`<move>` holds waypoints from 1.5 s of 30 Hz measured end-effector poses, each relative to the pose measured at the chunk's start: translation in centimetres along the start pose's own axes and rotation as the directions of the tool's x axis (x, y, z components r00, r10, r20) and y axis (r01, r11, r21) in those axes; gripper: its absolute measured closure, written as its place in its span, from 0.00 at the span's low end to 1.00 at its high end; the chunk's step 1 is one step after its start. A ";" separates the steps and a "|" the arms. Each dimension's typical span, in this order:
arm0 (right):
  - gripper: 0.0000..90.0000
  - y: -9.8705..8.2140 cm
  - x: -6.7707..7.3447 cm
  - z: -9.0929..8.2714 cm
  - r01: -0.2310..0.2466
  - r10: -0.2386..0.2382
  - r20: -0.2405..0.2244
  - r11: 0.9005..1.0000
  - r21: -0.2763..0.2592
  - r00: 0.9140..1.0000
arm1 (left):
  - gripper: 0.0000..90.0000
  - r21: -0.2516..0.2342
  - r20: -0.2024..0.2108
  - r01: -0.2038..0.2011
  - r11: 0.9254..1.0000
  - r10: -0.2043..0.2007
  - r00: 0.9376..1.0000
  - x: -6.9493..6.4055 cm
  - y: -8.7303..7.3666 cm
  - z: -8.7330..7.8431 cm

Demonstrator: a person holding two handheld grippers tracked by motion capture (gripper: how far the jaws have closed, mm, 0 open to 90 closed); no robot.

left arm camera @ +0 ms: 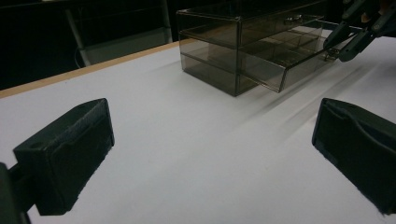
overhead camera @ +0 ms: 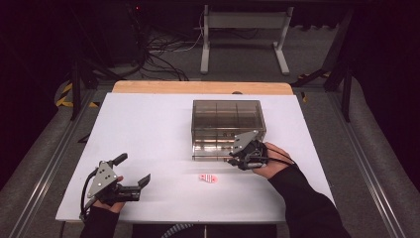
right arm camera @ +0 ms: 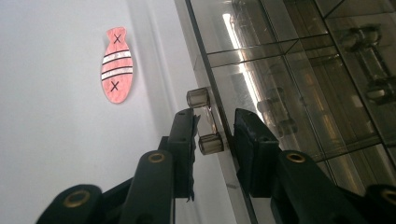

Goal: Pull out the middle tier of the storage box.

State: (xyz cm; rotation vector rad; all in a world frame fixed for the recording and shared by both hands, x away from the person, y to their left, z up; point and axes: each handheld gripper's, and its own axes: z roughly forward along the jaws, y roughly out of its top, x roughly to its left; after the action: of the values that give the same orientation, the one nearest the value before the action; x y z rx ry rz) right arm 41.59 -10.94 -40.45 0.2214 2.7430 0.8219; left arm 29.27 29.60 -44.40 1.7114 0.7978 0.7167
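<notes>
Your right claw (right arm camera: pixel 212 135) has its two jaws set either side of the small clear handle (right arm camera: pixel 205 122) on the lower drawer (left arm camera: pixel 285 65) of the smoky plastic drawer box (overhead camera: pixel 227 126). One jaw sits on the outer side of the handle, the other against the drawer front; whether the pads already press on the handle you cannot tell from these pictures. Seen from the left gripper view, that drawer stands pulled out a little from the box. Just beside your right claw, on the side away from the box, a pink fish-shaped tag (right arm camera: pixel 117 65) lies flat on the white worktop (overhead camera: pixel 148 129). Well apart from all this, your left claw (overhead camera: pixel 133 173) rests low over the worktop with its jaws spread wide and nothing between them.
</notes>
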 end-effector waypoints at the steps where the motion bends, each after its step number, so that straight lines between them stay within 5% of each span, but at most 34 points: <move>1: 0.77 0.0 0.1 0.0 -0.003 0.003 0.005 1.000 -0.002 1.000 | 0.00 0.000 0.000 0.000 1.000 0.000 1.000 0.0 0.0 0.0; 16: 0.77 -0.2 0.4 -0.1 0.003 -0.003 -0.004 1.000 -0.003 1.000 | 0.00 0.001 -0.001 -0.003 1.000 0.003 1.000 0.0 0.0 0.0; 28: 0.59 0.0 1.0 -1.0 -0.015 0.015 0.008 0.997 -0.074 1.000 | 0.00 0.000 0.005 -0.002 1.000 0.002 1.000 0.0 0.1 0.3; 36: 0.42 0.2 2.1 -2.2 -0.078 0.080 0.007 0.983 -0.164 0.997 | 0.00 -0.005 0.016 -0.001 1.000 0.001 1.000 0.1 0.2 0.7; 45: 0.42 0.5 4.1 -2.4 -0.130 0.136 0.015 0.968 -0.214 0.991 | 0.00 -0.002 0.024 -0.010 1.000 0.010 1.000 0.0 0.3 1.0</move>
State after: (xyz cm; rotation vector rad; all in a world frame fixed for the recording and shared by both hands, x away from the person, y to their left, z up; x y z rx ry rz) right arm 37.03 -10.87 -39.15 0.3737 2.6095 1.1300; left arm 30.09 29.01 -44.33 1.7201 0.7716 0.7023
